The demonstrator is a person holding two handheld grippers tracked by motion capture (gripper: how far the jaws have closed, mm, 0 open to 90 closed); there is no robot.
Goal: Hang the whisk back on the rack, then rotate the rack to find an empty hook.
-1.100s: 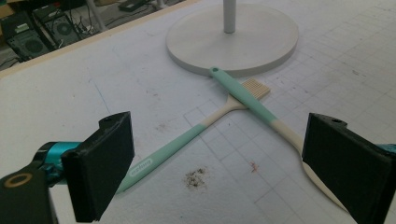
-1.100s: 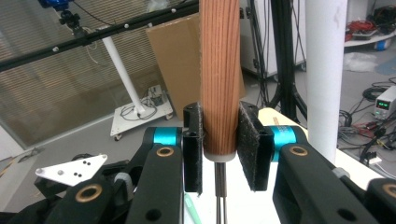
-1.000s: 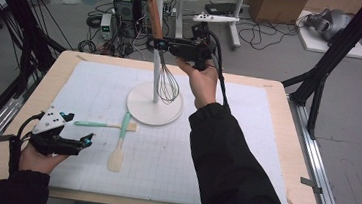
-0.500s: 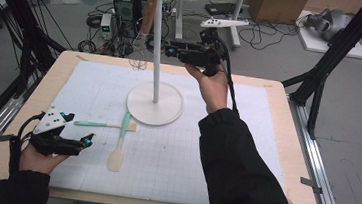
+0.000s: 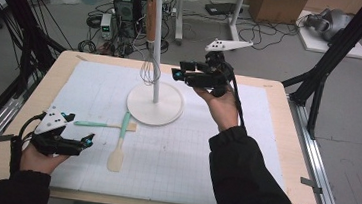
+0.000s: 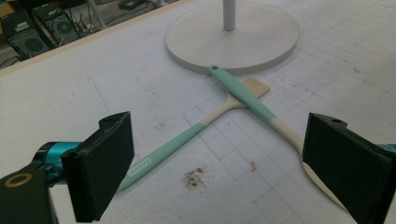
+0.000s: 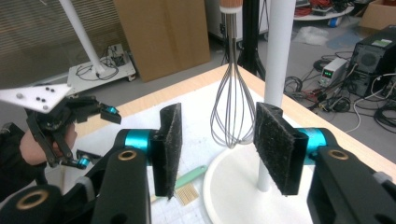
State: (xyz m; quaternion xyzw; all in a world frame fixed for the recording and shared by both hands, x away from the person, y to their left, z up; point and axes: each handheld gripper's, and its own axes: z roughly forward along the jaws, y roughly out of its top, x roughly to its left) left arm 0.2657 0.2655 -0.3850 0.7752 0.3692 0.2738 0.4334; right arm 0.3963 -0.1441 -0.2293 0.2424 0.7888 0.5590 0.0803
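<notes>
Right gripper (image 5: 177, 74) held level at upper centre of the high view, jaws about half apart and just been opening, nothing between the pads. In the right gripper view, whisk (image 7: 232, 109) hanging from the white stand (image 5: 158, 54) beyond the jaws, not touched. Left gripper (image 5: 86, 141) resting at lower left, jaws wide apart and empty (cable trailing behind). Crossed just ahead of it: brush (image 6: 196, 130) under spatula (image 6: 261, 109), beside the stand's base.
</notes>
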